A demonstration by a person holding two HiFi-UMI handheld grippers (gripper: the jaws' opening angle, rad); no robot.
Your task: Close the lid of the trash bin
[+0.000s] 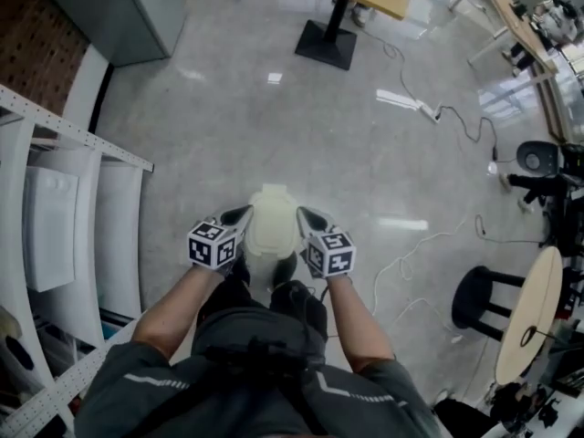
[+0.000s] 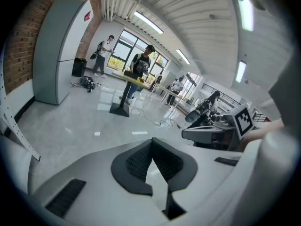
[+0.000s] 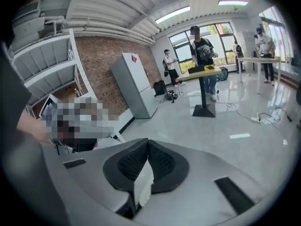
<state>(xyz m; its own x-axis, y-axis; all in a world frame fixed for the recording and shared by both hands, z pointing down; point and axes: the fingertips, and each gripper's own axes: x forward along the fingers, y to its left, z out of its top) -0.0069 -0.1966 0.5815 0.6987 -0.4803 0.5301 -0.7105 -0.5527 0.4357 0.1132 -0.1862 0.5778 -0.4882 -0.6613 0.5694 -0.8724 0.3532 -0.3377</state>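
Observation:
In the head view a small trash bin with a cream-white top (image 1: 272, 226) stands on the floor just in front of the person's knees. From straight above I cannot tell whether its lid is down. My left gripper (image 1: 241, 214) is close against the bin's left side and my right gripper (image 1: 304, 215) against its right side, fingertips pointing forward. In the left gripper view the jaws (image 2: 151, 141) meet at their tips with nothing between them. The right gripper's jaws (image 3: 147, 141) are also shut and empty, with a white surface showing below them.
White metal shelving (image 1: 55, 208) runs along the left. A grey cabinet (image 1: 109, 12) stands at the far left, a pedestal table with a black base (image 1: 326, 44) ahead. Cables and a power strip (image 1: 427, 112) lie on the floor. A black stool (image 1: 479, 299) and round table (image 1: 534, 313) are right.

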